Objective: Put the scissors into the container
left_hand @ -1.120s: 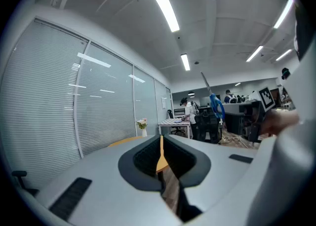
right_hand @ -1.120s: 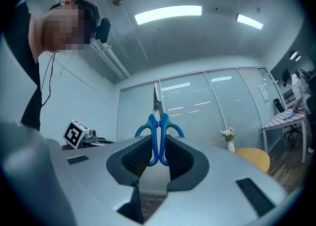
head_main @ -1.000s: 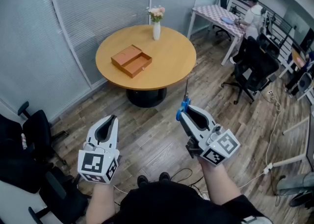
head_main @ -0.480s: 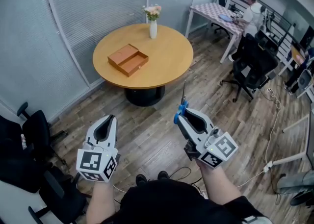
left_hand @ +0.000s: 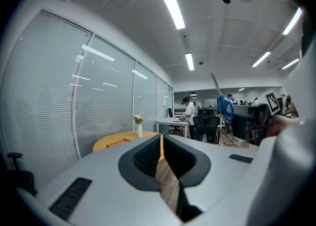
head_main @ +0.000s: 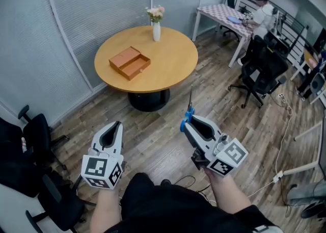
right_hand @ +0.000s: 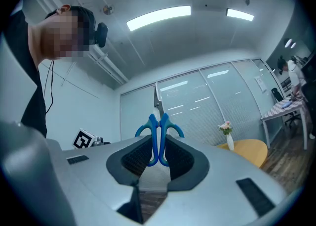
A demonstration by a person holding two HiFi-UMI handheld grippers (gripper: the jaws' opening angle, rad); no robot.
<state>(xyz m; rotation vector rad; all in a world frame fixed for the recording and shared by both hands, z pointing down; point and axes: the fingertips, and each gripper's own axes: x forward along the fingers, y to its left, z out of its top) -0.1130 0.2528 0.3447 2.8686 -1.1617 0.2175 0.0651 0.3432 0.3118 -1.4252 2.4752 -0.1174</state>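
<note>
The round wooden worktop (head_main: 175, 66) stands ahead of you on a dark pedestal, on a wood-plank floor (head_main: 153, 140). Just behind it, and along your left, runs a glass partition (head_main: 97, 7) with closed blinds. The container (head_main: 129, 63), a flat orange-brown wooden box with one half open at the top, lies on the left part of the worktop. A white vase (head_main: 156, 30) of pale flowers stands at the far edge, apart from the box.

To your right the room opens into an office. There is a table (head_main: 224, 13) with a checked cloth, a person (head_main: 262, 10) beside it, and black office chairs (head_main: 265, 69) nearer to you. More dark chairs (head_main: 35, 140) crowd the floor at your left. A thin cable (head_main: 191, 179) curls on the planks by your feet. A stretch of plank floor lies between you and the worktop's near edge.

Your right gripper (head_main: 184, 125) pinches the scissors (head_main: 189, 112) by their blue handles. The closed blades stick up and forward beyond the gripper's tips, toward the worktop. The scissors are in the air over the floor, well apart from the container.

Your left gripper (head_main: 116, 124) is level with the right one, over the floor. Its jaws are pressed together with nothing between them
</note>
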